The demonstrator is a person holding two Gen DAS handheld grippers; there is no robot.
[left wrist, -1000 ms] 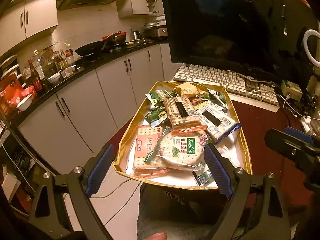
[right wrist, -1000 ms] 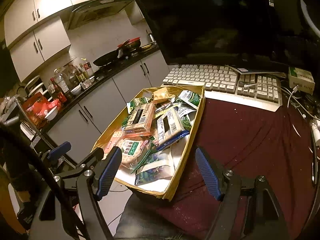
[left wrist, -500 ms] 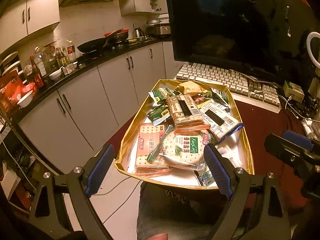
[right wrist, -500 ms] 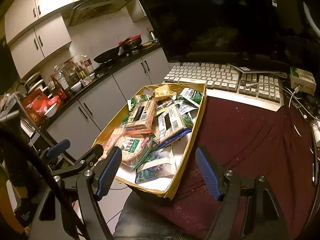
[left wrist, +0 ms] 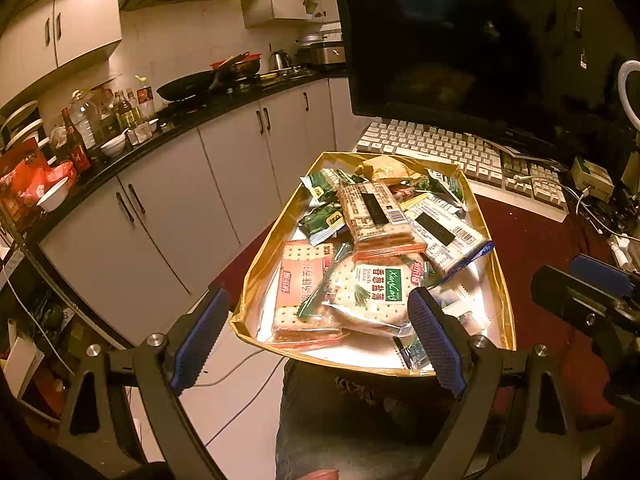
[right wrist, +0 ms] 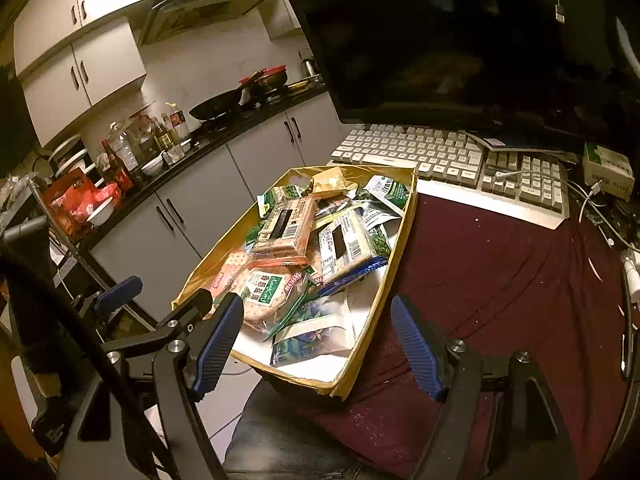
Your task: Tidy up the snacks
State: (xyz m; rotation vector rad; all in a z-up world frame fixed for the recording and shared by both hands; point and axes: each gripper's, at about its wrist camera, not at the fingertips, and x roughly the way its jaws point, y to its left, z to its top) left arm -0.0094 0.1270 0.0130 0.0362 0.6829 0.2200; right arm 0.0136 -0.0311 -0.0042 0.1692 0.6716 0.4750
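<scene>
A gold cardboard box (left wrist: 260,264) (right wrist: 404,240) full of snack packets sits on the dark red tablecloth and overhangs its near edge. On top lie a green-labelled cracker pack (left wrist: 372,292) (right wrist: 264,292), a pink cracker pack (left wrist: 300,280), a barcode cracker pack (left wrist: 372,212) (right wrist: 286,222) and a blue-edged pack (left wrist: 444,232) (right wrist: 348,246). My left gripper (left wrist: 316,338) is open and empty, just short of the box's near edge. My right gripper (right wrist: 316,344) is open and empty over the box's near right corner. The left gripper (right wrist: 160,312) also shows in the right wrist view.
A white keyboard (left wrist: 460,152) (right wrist: 452,160) and a dark monitor (left wrist: 460,40) (right wrist: 440,40) stand behind the box. Cables and a small box (right wrist: 608,168) lie at the right. Kitchen cabinets (left wrist: 180,208) and a cluttered counter (left wrist: 80,136) are to the left. The red cloth (right wrist: 500,272) spreads right of the box.
Both grippers have crept slightly toward the box, which looks a little larger and nearer. The jaws stay open and nothing in the box has moved.
</scene>
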